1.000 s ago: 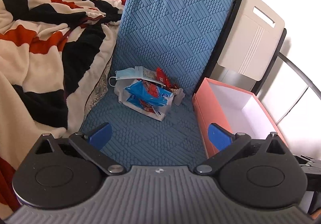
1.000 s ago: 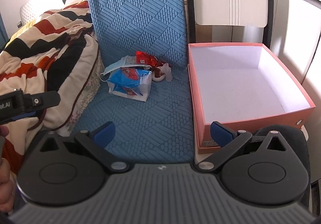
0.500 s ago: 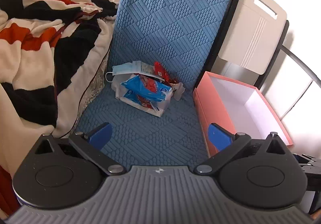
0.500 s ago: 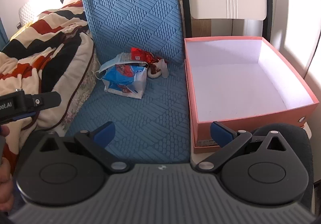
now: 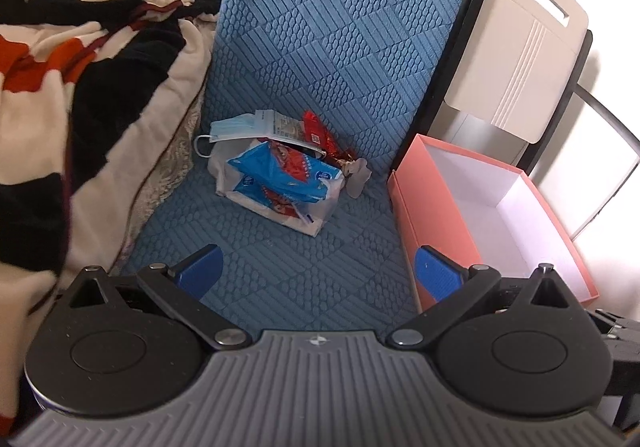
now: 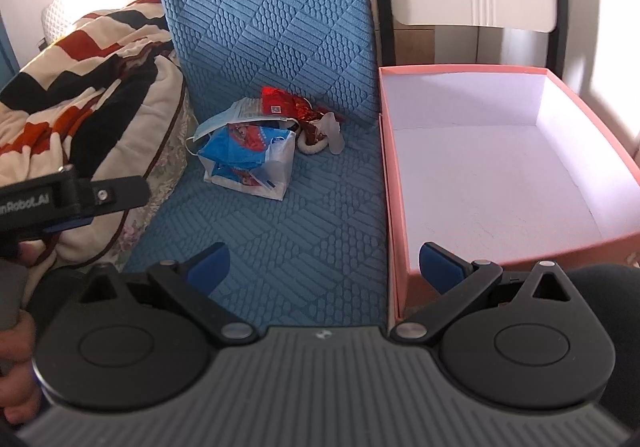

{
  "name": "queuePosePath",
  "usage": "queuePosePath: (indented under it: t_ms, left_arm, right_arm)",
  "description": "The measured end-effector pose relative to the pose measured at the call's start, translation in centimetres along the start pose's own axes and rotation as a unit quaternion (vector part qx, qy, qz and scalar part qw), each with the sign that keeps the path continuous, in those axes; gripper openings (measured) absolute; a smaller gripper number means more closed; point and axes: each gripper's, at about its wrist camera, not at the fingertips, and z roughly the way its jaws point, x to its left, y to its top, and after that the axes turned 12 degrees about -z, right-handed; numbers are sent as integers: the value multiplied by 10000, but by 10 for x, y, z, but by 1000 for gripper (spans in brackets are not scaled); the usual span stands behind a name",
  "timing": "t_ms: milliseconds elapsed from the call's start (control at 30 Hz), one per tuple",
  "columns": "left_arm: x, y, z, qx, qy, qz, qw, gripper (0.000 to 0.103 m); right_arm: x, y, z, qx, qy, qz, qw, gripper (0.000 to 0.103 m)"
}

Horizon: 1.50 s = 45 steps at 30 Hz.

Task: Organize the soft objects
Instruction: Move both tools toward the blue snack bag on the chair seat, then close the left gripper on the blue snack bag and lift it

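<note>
A striped blanket [image 5: 80, 59] in cream, black and red is heaped along the left edge of the blue quilted cushion [image 5: 304, 255], and its far folds run out of both views. The cushion bends up into a backrest whose top is cut off in the right wrist view. Against the cushion's right edge sits an open pink box [image 6: 404, 207] with a white inside; its near right corner is hidden behind the right gripper's body. Behind the box leans a white board [image 5: 520, 39], partly cut off.

Near the back of the cushion's seat, where it meets the backrest, lies a small heap of soft things: a white plastic bag [image 6: 276, 167] holding blue packets [image 6: 240, 145], a pale blue face mask [image 5: 236, 129] draped over its top, a red wrapper [image 6: 288, 105] behind it, and a small whitish piece [image 6: 334, 131] just beside the bag, too crumpled to name. How many packets are in the bag cannot be told.

The left gripper [image 5: 316, 271] hovers over the cushion's near edge, jaws wide and holding nothing. The right gripper [image 6: 324, 265] is likewise spread wide and bare, its right finger in front of the box's near wall. At the left edge of the right wrist view a hand [image 6: 16, 347] shows only in part.
</note>
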Motion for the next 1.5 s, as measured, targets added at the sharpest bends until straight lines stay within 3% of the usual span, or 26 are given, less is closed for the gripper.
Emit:
queuePosePath:
  t_ms: [400,767,967,1033,1167,1233,1333,1500]
  left_arm:
    - [-11,17,51,136,55,-149,9998,103]
    - [-14,48,85,59,147,-564,9983,103]
    - [-4,60,105,28,279,-735,9969,103]
    - [5,63,110,26,298,-868,9958,103]
    - [20,67,122,48,332,-1097,9934,102]
    - [24,66,127,32,307,-1161,9928,102]
    - [21,61,136,16,365,-992,9944,100]
    - [19,52,155,100,201,-1011,9946,88]
  right_arm:
    - [-16,17,44,64,-35,22,10000,103]
    - [-27,45,78,-201,-29,150,9997,100]
    - [-37,64,100,-274,-67,115,9995,86]
    - [-42,69,109,-249,-7,161,9996,73]
    - [-49,82,126,-254,337,274,9987,61]
    - [-49,88,135,-223,407,234,9986,48]
    - [-48,97,150,-189,461,159,9986,36]
    - [-47,110,182,-3,644,134,9978,35]
